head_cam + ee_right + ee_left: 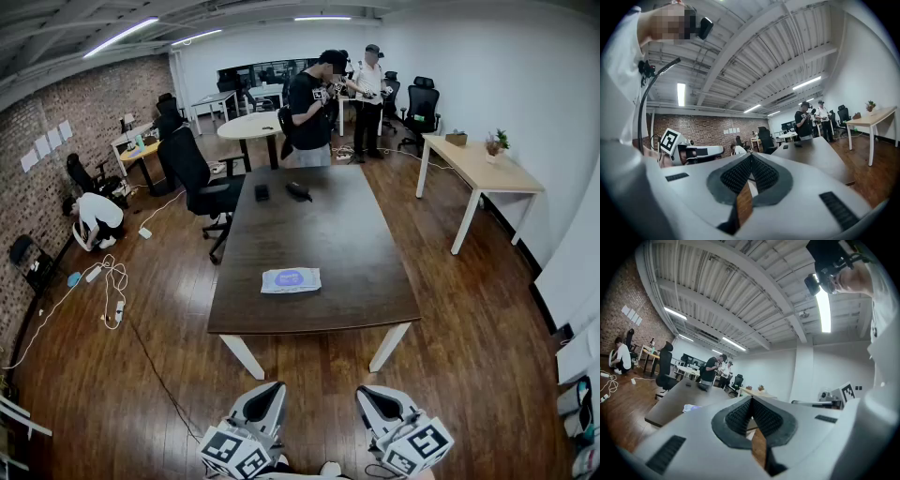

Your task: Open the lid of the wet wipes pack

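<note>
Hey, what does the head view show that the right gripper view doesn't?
Only the head view shows the wet wipes pack, lying flat near the front edge of the dark table. Only the right gripper view shows the right tongs closed together on nothing, plus the head-mounted camera above. Both show that table and two standing people beyond it.

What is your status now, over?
Left gripper and right gripper shut, empty, short of the table. Wipes pack flat near table's front edge, untouched. Nothing in the way.
</note>
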{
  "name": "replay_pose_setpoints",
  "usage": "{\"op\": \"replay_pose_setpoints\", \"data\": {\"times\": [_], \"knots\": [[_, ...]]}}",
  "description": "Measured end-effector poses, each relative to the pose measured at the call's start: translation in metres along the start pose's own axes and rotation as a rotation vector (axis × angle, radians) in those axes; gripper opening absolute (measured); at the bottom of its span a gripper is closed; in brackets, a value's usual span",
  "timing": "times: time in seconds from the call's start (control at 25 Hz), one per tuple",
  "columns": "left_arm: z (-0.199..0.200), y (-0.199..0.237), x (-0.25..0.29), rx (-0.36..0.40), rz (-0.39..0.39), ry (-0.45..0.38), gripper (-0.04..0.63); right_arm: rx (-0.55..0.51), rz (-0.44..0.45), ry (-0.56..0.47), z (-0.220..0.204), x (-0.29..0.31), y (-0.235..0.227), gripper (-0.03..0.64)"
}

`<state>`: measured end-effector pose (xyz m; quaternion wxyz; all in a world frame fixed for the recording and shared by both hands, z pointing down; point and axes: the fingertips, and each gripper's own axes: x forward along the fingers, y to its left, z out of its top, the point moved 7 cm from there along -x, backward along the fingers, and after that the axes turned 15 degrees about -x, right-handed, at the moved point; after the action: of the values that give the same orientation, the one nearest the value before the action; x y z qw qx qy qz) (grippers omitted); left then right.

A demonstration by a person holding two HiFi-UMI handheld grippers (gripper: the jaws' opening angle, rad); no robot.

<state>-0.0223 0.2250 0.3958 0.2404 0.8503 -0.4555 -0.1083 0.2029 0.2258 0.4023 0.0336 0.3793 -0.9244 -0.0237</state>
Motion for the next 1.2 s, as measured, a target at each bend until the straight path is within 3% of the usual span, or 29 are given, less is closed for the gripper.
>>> {"op": "replay_pose_setpoints", "data": {"times": [0.68,0.96,1.2], "knots": [[-0.01,-0.018,0.021,0.008,0.036,-0.001,0.002,-0.003,0.058,0.004,-0.005,-0.011,-0.028,0.008],[-0.001,0.017,0.05,-0.002,0.022,0.014,0.002,0.005,0.049,0.027,-0.015,0.024,-0.044,0.008],[0.028,0.078,0.094,-0.031,-0.011,0.036,0.002,0.0,0.015,0.051,-0.014,0.09,-0.067,0.008]]}}
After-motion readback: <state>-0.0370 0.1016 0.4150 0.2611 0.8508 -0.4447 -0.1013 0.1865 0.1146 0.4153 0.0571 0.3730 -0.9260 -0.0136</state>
